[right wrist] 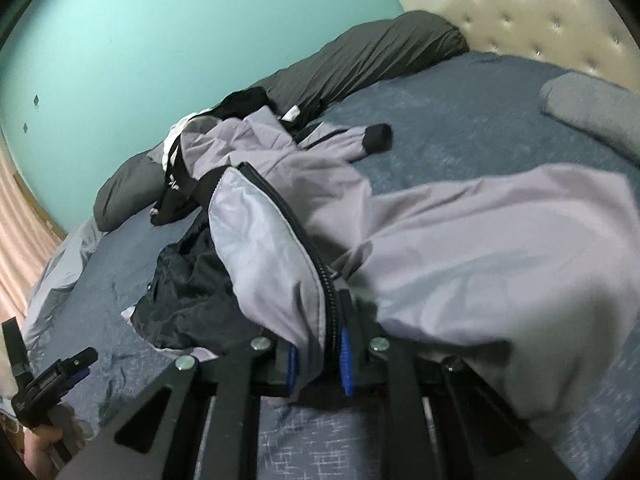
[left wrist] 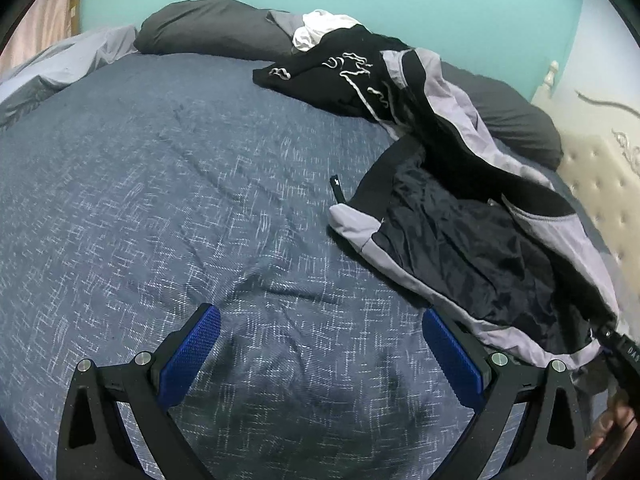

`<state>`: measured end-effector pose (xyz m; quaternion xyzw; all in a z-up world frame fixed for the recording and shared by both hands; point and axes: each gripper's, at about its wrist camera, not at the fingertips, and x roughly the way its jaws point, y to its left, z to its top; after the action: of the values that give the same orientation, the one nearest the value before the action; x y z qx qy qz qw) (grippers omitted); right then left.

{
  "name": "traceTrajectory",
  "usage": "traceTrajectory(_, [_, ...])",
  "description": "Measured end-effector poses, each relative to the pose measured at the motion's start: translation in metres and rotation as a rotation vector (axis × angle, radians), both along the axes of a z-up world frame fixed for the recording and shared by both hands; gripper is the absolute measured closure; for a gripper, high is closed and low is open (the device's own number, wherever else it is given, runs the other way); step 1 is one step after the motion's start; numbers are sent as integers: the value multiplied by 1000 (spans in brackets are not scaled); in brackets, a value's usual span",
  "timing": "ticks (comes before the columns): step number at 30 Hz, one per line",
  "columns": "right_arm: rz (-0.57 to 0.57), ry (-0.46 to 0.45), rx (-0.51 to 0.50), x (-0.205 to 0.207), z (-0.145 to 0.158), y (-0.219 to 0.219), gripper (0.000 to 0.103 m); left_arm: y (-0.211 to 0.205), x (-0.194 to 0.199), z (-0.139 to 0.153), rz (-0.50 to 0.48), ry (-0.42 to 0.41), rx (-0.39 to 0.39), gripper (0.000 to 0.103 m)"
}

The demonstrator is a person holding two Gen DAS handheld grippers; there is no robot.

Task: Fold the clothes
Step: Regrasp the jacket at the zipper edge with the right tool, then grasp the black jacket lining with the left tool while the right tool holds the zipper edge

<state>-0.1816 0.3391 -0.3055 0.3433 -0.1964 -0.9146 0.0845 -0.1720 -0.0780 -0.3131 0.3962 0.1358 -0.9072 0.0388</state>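
Note:
A grey and black zip jacket lies crumpled on the blue bedspread, its dark lining turned up. My right gripper is shut on the jacket's zipper edge near the hem. In the left wrist view the jacket sprawls at the right. My left gripper hovers open over bare bedspread, left of the jacket, nothing between its blue pads. The left gripper also shows at the lower left of the right wrist view.
A black garment with white print and a white one lie at the far side by dark pillows. A tufted cream headboard and a grey bolster stand right. A teal wall runs behind.

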Motion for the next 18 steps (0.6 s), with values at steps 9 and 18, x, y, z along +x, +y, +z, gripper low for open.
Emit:
traceTrajectory(9, [65,-5,-27,-18,10,-1,88,13,-8,4,-1,-8,-76,0])
traceTrajectory(18, [71,-26,-67,-25,0,7,88,26,-18,10,-37,0,-37,0])
